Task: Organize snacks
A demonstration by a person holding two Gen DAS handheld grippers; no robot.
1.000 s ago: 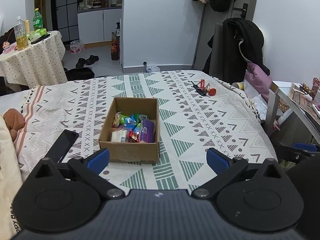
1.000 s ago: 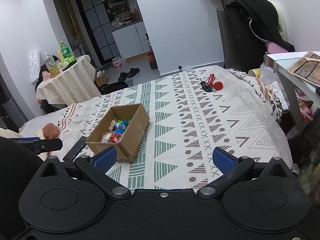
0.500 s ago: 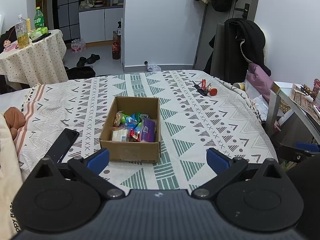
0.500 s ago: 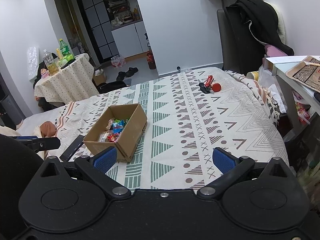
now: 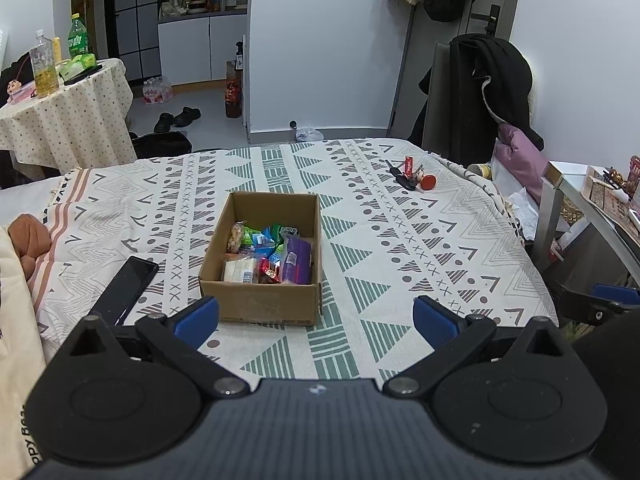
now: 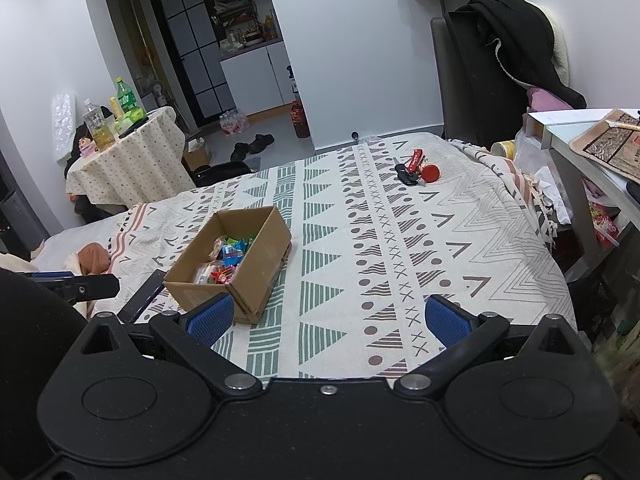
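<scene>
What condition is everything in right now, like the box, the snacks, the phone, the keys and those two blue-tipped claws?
cardboard box: open-topped, upright on the patterned bedspread.
snacks: piled inside the box.
phone: flat on the bedspread left of the box, screen dark.
keys: lying loose at the far side.
left gripper: open, empty.
right gripper: open, empty.

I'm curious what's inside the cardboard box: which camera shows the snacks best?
The left wrist view: it looks straight down into the cardboard box, showing the snacks clearly. The right wrist view sees the box at an angle, its near wall hiding some.
</scene>
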